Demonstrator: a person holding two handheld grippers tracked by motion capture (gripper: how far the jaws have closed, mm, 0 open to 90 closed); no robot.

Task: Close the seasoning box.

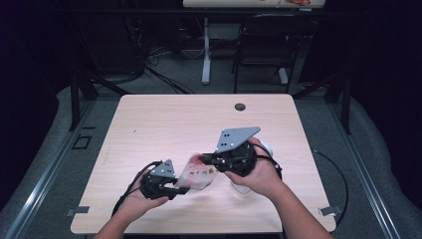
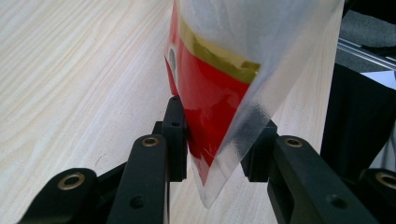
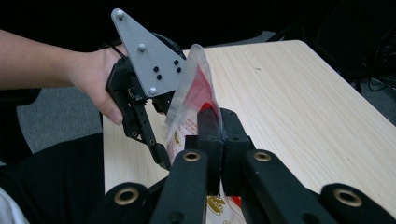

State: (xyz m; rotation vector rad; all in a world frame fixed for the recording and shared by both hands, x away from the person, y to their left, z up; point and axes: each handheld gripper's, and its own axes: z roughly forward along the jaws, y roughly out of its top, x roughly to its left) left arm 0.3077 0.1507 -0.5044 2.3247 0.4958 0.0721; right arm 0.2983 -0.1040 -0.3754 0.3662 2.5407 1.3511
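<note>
High view: red packet [image 1: 200,160] inside clear bag [image 1: 195,174]

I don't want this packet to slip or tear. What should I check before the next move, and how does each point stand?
1. Right gripper shut on the packet: ok.
2. Left gripper pressing the packet's corner: cannot tell; the film sits between its jaws.
3. Packet lifted off the table: ok.
4. Film untorn: cannot tell.
5. Table around the hands free: ok.
</note>
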